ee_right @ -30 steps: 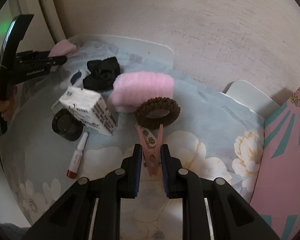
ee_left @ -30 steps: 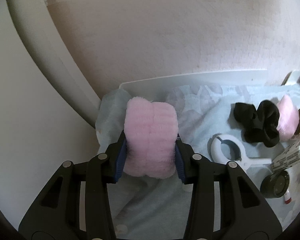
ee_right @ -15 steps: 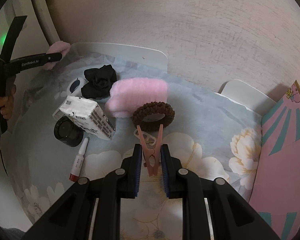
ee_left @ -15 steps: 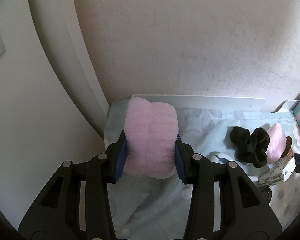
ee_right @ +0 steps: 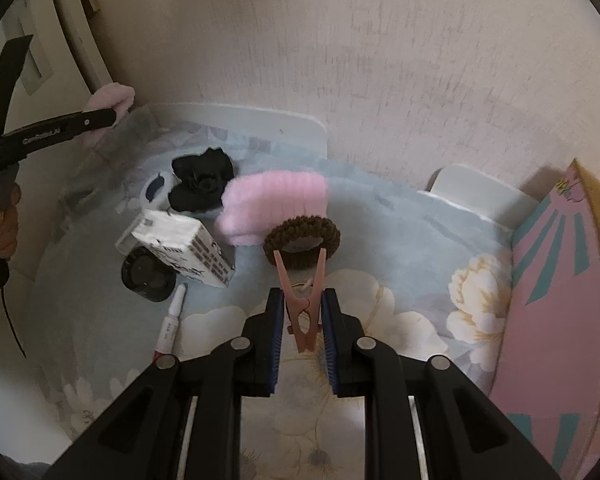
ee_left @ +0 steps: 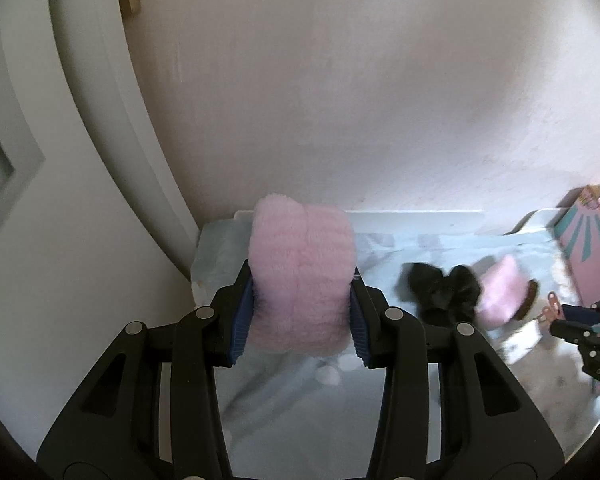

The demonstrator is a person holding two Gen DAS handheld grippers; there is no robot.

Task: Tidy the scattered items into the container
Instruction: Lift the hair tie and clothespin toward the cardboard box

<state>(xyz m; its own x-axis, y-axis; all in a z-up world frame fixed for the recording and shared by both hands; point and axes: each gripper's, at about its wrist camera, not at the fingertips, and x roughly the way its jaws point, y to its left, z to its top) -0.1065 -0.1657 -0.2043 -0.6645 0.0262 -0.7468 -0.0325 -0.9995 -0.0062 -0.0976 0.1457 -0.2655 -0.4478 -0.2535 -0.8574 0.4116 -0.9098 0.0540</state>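
Lifted higher, left tool (ee_left: pixel 300 312) grips pink headband (ee_left: pixel 302 276); right tool (ee_right: pixel 302 332) pinches clothespin (ee_right: pixel 302 304) beside pink box (ee_right: pixel 560 320).

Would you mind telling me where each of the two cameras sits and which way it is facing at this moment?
Left wrist view: sits on the left gripper, looking along its fingers at the wall; it grips a pink fluffy pad above the floral cloth.
Right wrist view: sits on the right gripper, looking down across the cloth; it grips a pink clothespin; the person's left hand shows at the left edge.
Shared: the black scrunchie, the second pink pad, the pink box, and each view shows the other gripper.
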